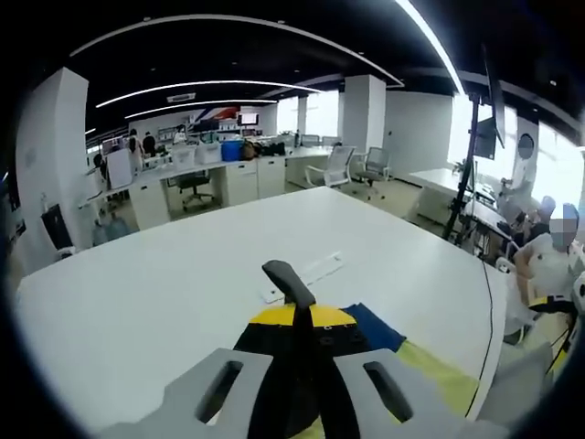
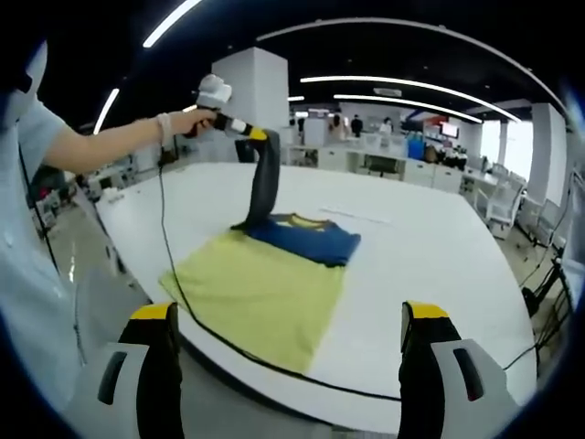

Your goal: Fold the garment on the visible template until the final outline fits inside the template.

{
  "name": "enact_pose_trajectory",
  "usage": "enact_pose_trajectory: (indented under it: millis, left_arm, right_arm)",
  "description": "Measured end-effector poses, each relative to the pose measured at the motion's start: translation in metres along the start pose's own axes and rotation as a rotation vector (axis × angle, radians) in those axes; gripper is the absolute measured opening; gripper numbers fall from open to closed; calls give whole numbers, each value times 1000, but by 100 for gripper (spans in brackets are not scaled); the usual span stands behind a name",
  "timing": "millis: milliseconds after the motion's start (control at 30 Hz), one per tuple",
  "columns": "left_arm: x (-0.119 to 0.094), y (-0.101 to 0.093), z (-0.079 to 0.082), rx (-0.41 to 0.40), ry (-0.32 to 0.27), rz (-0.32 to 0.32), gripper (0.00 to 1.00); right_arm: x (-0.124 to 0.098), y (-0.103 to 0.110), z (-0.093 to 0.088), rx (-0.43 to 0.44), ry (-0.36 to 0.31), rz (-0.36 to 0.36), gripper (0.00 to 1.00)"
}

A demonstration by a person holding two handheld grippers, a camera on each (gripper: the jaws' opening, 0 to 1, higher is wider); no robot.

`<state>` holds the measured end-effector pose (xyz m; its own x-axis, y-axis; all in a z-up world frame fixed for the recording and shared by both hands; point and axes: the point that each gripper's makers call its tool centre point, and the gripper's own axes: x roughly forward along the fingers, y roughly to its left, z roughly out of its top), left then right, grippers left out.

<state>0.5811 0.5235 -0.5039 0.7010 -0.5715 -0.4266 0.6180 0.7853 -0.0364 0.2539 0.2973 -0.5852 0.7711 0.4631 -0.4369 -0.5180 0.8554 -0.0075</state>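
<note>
Holding dark strip of blue garment (image 2: 306, 240) aloft, left gripper (image 2: 258, 144) jaws clenched on it; garment on yellow template (image 2: 260, 297), worktop (image 2: 430, 265). Right gripper (image 2: 288, 366) jaws released, off worktop edge. Risks: one-sided lift drags garment off template; cable (image 2: 228, 347) snags.

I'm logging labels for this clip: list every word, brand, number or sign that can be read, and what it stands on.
None can be read.
Blue garment: no print or label legible.
Yellow-green template: plain, no text seen.
Flat white strip on the table: any marking too small to read.
Distant wall screen: too blurred to read.
</note>
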Motion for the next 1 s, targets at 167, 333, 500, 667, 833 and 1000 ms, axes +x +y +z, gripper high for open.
enact_pose_trajectory:
  millis: [167,333,500,667,833,1000]
  left_arm:
    - [9,-7,-3,4,20,-19,0]
    - [18,-10,-9,4,38,-32,0]
    - [27,-15,-17,4,59,-46,0]
    - [30,-30,-26,3,76,-59,0]
    - [41,-38,-39,-8,96,-63,0]
    - [48,-44,-47,-13,109,-67,0]
  right_arm:
    - [-1,-1,-1,7,2,-4,100]
    - [-1,-2,-3,18,4,-7,100]
    - [2,-1,-7,24,14,-1,100]
    - [3,-2,-8,28,21,-2,100]
    - [2,-6,-10,37,27,-14,100]
    - [1,-8,-13,47,34,-22,100]
